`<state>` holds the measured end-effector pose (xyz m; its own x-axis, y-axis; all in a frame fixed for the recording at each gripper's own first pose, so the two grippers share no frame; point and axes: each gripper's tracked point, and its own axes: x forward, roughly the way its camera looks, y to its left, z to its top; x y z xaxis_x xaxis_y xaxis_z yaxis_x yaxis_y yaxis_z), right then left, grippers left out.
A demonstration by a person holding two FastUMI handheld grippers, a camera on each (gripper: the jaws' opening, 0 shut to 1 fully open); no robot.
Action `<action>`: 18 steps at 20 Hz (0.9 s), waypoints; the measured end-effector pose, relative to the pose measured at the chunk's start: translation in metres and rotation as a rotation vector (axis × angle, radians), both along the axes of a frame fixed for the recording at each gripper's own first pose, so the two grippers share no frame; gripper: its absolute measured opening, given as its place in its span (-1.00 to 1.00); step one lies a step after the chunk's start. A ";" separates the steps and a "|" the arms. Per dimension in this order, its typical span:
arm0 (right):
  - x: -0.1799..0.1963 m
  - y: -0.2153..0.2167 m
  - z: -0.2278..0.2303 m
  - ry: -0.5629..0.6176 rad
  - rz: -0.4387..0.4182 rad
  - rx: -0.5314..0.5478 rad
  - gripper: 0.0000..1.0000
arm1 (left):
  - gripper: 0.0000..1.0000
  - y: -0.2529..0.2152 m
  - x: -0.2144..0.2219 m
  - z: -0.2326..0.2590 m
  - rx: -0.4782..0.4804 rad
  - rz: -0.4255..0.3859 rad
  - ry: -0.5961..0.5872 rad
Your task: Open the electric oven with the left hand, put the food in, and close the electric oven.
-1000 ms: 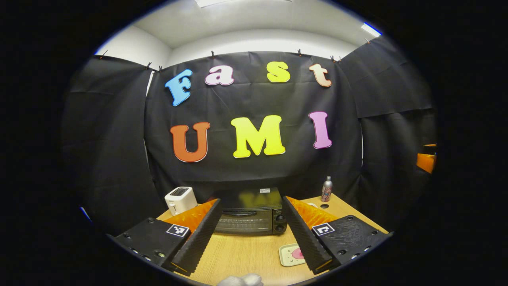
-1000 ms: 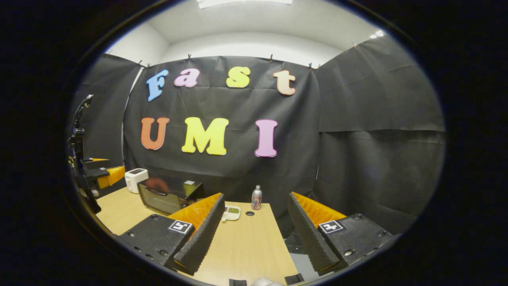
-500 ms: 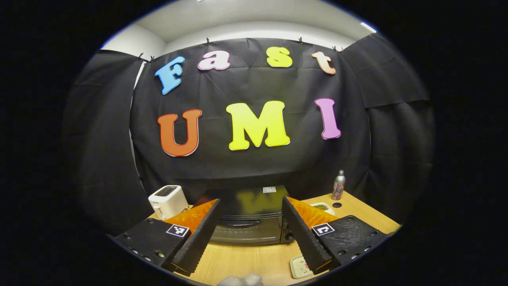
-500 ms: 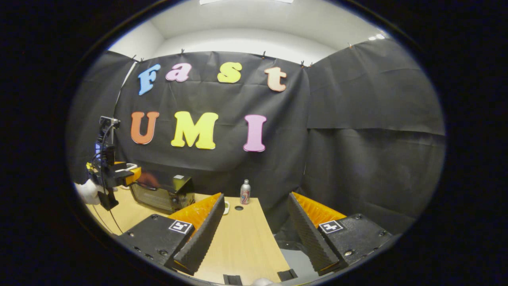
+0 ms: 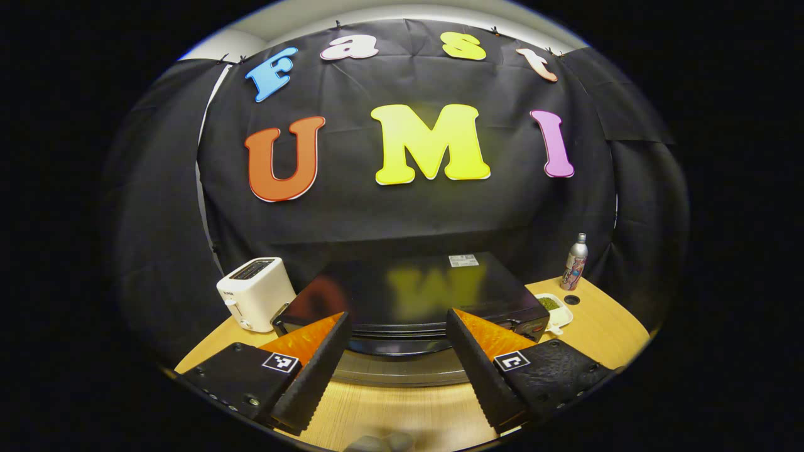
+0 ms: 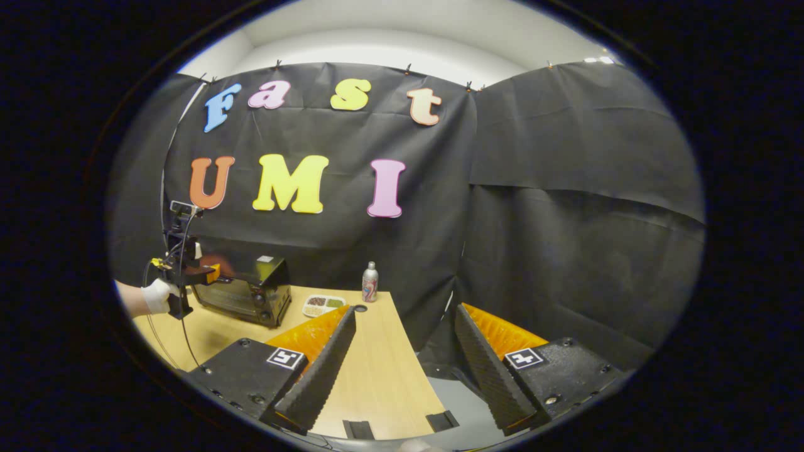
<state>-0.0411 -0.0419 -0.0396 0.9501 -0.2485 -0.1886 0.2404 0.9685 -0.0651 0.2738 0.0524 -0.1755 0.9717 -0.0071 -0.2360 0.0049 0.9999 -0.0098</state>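
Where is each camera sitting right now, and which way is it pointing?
Left gripper view: rides the left gripper, close above the oven, facing its top and door edge; own open fingers at the bottom.
Right gripper view: rides the right gripper, back over the table near its right edge, facing the wall; own open fingers, plus a gloved hand holding the other gripper at the oven.
Both show: oven, bottle, food tray.
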 end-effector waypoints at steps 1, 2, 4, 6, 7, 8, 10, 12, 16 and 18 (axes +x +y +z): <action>-0.001 0.000 -0.002 0.008 -0.004 0.009 0.97 | 0.94 0.000 0.003 -0.005 -0.008 -0.005 0.008; -0.002 0.000 -0.003 0.014 -0.009 0.022 0.99 | 0.94 0.003 0.006 -0.010 -0.003 -0.001 0.017; -0.005 0.001 -0.006 0.020 -0.015 0.031 0.99 | 0.94 0.004 0.009 -0.013 -0.006 -0.017 0.009; -0.008 -0.001 -0.006 0.022 -0.021 0.023 0.99 | 0.92 0.000 0.010 -0.016 -0.017 -0.041 0.016; -0.007 -0.001 -0.006 0.023 -0.022 0.023 0.99 | 0.96 -0.001 0.012 -0.014 -0.016 -0.050 0.013; -0.008 0.000 -0.006 0.024 -0.019 0.024 0.97 | 0.94 0.001 0.010 -0.016 -0.013 -0.055 0.018; -0.006 0.003 -0.005 0.022 -0.011 0.028 0.97 | 0.94 0.001 0.008 -0.018 -0.020 -0.053 0.022; -0.006 0.008 -0.008 0.026 0.001 0.029 0.99 | 0.95 0.000 0.004 -0.018 -0.012 -0.055 0.019; -0.007 0.015 -0.012 0.034 0.023 0.050 0.99 | 0.95 -0.005 -0.008 -0.020 -0.004 -0.069 0.017; -0.006 0.016 -0.015 0.040 0.028 0.057 0.97 | 0.95 -0.005 -0.016 -0.022 -0.007 -0.071 0.018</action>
<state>-0.0474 -0.0262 -0.0541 0.9479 -0.2095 -0.2399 0.2112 0.9773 -0.0187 0.2577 0.0478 -0.1975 0.9642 -0.0779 -0.2536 0.0760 0.9970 -0.0172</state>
